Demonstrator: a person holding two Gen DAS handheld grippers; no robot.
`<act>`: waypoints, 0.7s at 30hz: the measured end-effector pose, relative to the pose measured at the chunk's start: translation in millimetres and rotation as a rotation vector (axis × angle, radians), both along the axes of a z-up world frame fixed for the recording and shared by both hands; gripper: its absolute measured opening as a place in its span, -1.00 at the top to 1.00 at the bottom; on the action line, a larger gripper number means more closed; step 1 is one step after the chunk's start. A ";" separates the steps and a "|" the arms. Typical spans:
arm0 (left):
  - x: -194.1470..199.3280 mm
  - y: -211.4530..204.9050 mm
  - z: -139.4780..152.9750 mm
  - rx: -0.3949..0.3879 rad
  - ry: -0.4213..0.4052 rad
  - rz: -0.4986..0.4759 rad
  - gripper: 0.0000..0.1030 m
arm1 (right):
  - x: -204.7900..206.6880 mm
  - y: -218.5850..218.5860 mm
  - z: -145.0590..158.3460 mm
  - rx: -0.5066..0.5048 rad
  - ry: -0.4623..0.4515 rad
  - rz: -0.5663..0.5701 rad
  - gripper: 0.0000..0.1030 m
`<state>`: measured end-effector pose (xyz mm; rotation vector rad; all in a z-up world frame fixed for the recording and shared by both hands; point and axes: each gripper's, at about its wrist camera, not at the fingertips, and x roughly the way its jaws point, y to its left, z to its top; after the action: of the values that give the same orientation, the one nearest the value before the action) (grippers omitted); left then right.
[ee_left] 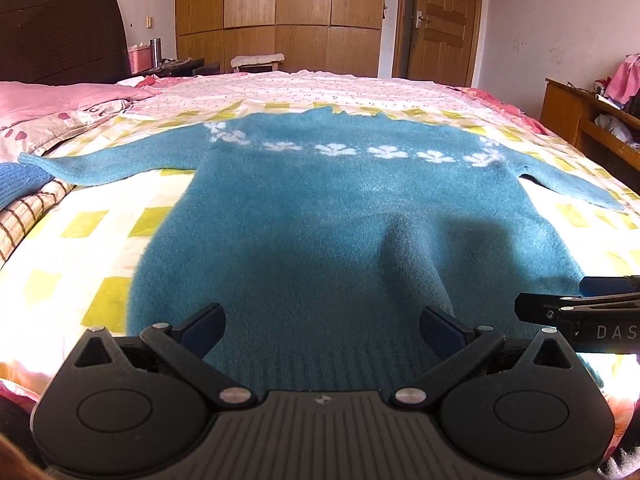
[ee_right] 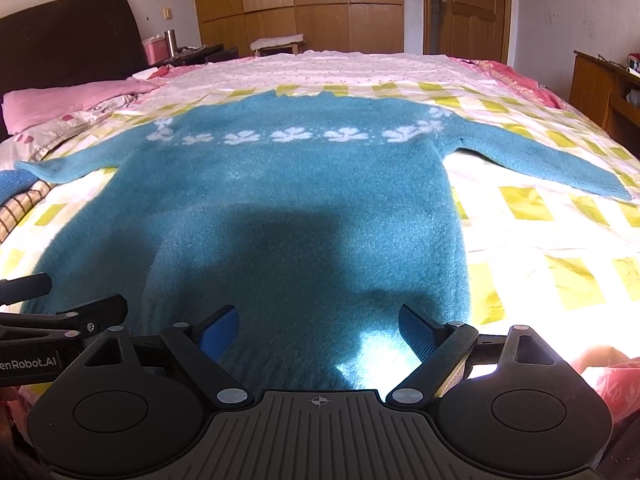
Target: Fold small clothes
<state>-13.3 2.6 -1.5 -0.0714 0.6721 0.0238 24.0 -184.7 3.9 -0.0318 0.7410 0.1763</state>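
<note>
A teal fuzzy sweater (ee_left: 312,208) with a band of white flowers lies flat on the bed, both sleeves spread outward, ribbed hem nearest me. It also shows in the right wrist view (ee_right: 296,200). My left gripper (ee_left: 322,326) is open and empty, just above the hem at its left half. My right gripper (ee_right: 320,326) is open and empty, above the hem at its right half. The right gripper also shows at the right edge of the left wrist view (ee_left: 580,312); the left gripper shows at the left edge of the right wrist view (ee_right: 60,320).
The bed has a yellow-checked white sheet (ee_left: 80,240). Pink pillows (ee_left: 52,100) and a dark headboard (ee_left: 60,36) are at the far left. A folded blue and plaid pile (ee_left: 24,196) lies left of the sweater. A wooden desk (ee_left: 592,128) stands at the right, wardrobes (ee_left: 280,12) behind.
</note>
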 end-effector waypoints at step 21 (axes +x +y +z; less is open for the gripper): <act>26.7 -21.2 52.2 0.065 -0.129 -0.063 -1.00 | 26.2 -22.6 32.6 -0.135 -0.145 -0.020 -0.70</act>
<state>13.4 -18.6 50.7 0.0111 0.5435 -0.0196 50.2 -207.3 36.6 -0.1635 0.6076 0.1034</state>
